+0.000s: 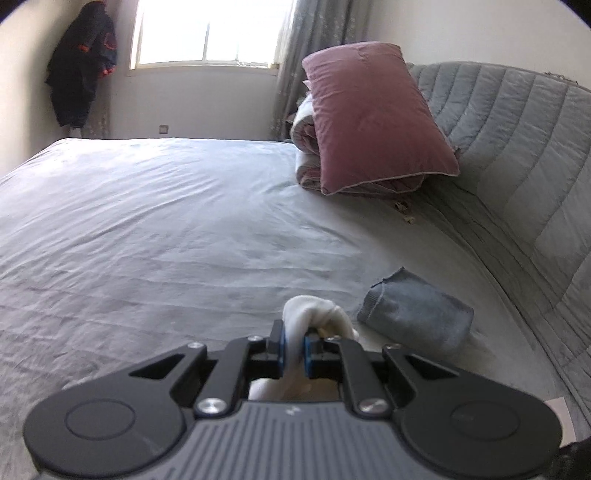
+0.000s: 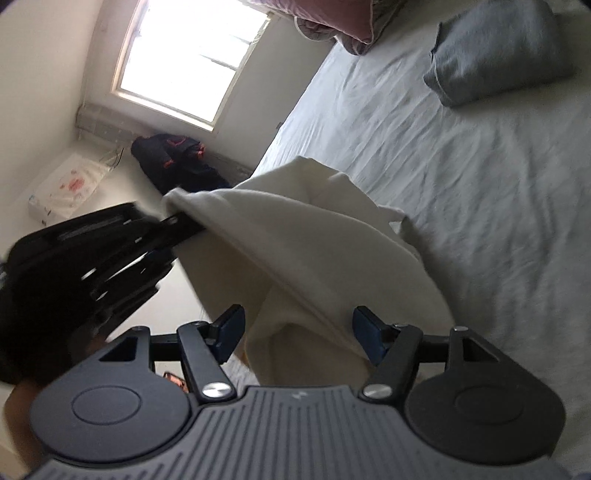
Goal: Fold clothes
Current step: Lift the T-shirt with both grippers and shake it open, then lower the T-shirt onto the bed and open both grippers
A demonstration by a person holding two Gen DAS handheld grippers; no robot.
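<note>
A cream-white garment is bunched between the blue pads of my left gripper, which is shut on it above the bed. In the right wrist view the same garment hangs in a wide drape from the blurred left gripper at the left. Its lower folds pass between the jaws of my right gripper. Those jaws stand wide open; the cloth brushes the right-hand pad and stays apart from the left-hand one. A folded grey-blue garment lies on the sheet near the headboard.
The pale grey bed sheet spreads wide to the left. A pink pillow leans on a rolled quilt against the grey quilted headboard. A dark jacket hangs in the corner by the window.
</note>
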